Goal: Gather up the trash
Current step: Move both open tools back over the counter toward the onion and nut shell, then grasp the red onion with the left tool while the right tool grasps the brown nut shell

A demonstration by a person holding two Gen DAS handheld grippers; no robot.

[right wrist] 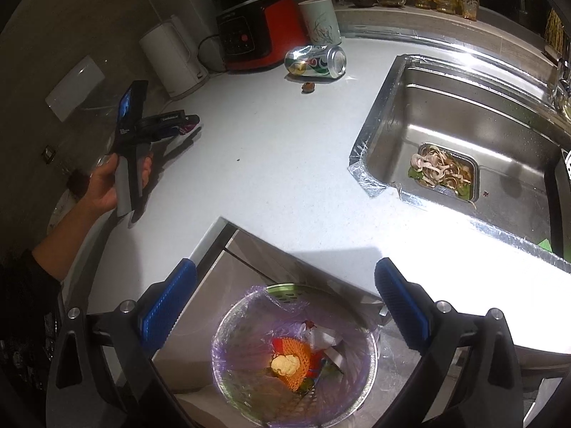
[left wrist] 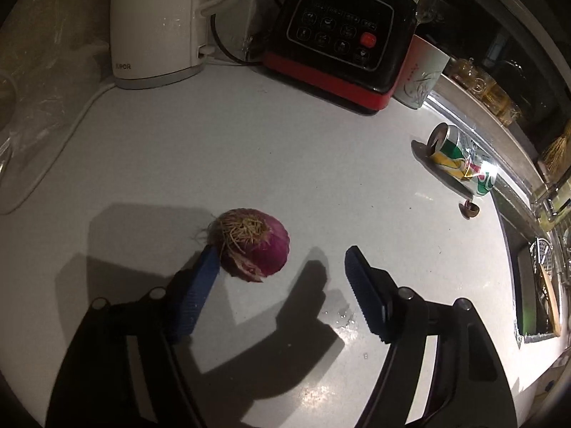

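Reaching down over the white table [left wrist: 249, 142], the left hand-held gripper [left wrist: 282, 267] has its blue pads apart around a cut red onion [left wrist: 255, 246]. The left pad sits right against the onion's side, though the fisheye view does not settle whether it actually touches; the right pad stands well clear, so nothing is clamped. The right hand-held gripper [right wrist: 285, 281] also has its pads wide apart and empty, poised above the lined trash bin [right wrist: 296, 349] below the table edge, which already holds an orange net and paper scraps.

The onion piece lies root end up, with dry rootlets on top and loose papery skin at the cut edge. It should be light and fairly firm, but the outer skin is likely to slip or peel off, so the better hold is across the rounded body below the roots, squeezing the solid flesh rather than the flaking edge. A crushed drinks can [left wrist: 460, 164] lies on its side near the sink [right wrist: 464, 125], with a small brown scrap [left wrist: 469, 209] just beside it; the can will be very light, thin-walled and smooth, best pinched across its dented middle.

Readable writing: "SUPOR" on the base of the white kettle [left wrist: 157, 25], and "Joyoung" with Chinese characters, seen inverted, on the black and red appliance [left wrist: 342, 35]. The can's green, red and yellow print cannot be read.
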